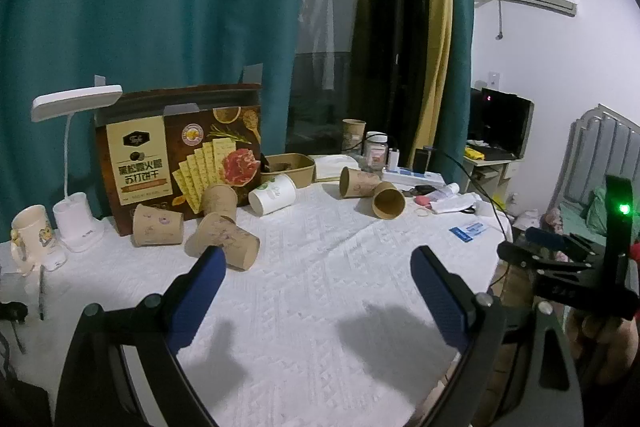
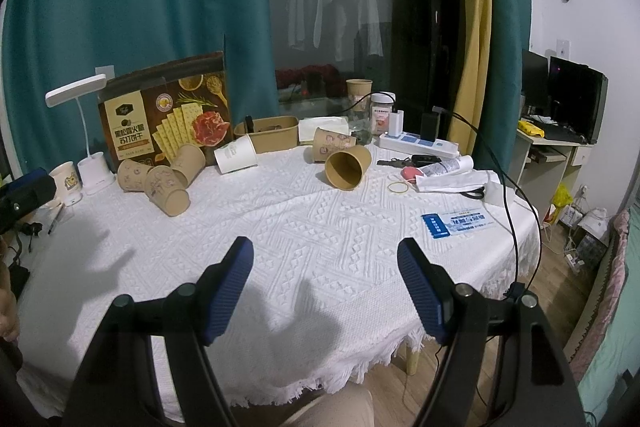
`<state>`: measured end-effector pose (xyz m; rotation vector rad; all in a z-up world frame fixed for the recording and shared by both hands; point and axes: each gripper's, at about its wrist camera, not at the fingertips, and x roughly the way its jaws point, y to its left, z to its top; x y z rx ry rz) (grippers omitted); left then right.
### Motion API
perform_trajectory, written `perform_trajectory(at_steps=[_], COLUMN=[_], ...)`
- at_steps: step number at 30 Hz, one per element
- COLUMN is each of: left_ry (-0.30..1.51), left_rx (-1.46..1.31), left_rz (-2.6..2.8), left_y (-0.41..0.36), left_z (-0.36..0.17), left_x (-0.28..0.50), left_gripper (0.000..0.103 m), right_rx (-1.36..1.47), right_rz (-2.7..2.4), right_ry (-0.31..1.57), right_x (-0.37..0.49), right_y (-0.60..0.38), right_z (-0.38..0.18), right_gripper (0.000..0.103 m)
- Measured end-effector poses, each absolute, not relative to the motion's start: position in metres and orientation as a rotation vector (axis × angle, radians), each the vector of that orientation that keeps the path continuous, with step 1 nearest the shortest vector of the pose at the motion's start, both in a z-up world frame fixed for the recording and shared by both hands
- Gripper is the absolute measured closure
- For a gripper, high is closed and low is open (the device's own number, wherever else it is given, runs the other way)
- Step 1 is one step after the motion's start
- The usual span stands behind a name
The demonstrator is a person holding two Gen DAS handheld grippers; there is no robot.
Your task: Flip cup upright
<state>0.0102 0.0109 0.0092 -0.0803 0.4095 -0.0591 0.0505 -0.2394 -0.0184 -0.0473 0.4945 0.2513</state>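
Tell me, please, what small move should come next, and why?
Probably ease the left hand-held gripper forward and left toward the nearest tipped cup. Both grippers are open and empty, and that brown cup lies on its side on the tablecloth just beyond the left fingertip.

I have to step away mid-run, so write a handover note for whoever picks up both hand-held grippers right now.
Left hand-held gripper: open, empty, above the white tablecloth.
Right hand-held gripper: open, empty, near the table's front edge.
Cups: three brown paper cups lie tipped by the cracker box; a white cup and two more brown cups lie tipped mid-table. One brown cup stands upright at the back.
Done: nothing gripped.
Left: flip every tipped cup upright.
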Motion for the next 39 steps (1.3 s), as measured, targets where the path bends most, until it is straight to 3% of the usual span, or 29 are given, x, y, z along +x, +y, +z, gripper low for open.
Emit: perform_trajectory(at_steps=[17, 28, 39], left_ry=[0.454, 0.682, 0.777], left_rx=[-0.014, 0.060, -0.025], left_rz=[-0.139, -0.356, -0.335], left_y=[-0.011, -0.079, -0.140], left_z=[0.004, -0.035, -0.056], left_x=[0.058, 0.223, 0.396], left_gripper=[0.009, 0.009, 0.009], right_rx=[-0.035, -0.168, -0.011], right_rz=[0.249, 0.143, 0.069], right_ry=[0.554, 0.640, 0.682], right_x=[0.087, 0.168, 0.218], right_y=[-0.252, -0.290, -0.352], right_z=[-0.042, -0.093, -0.112], right_gripper=[0.031, 0.031, 0.031])
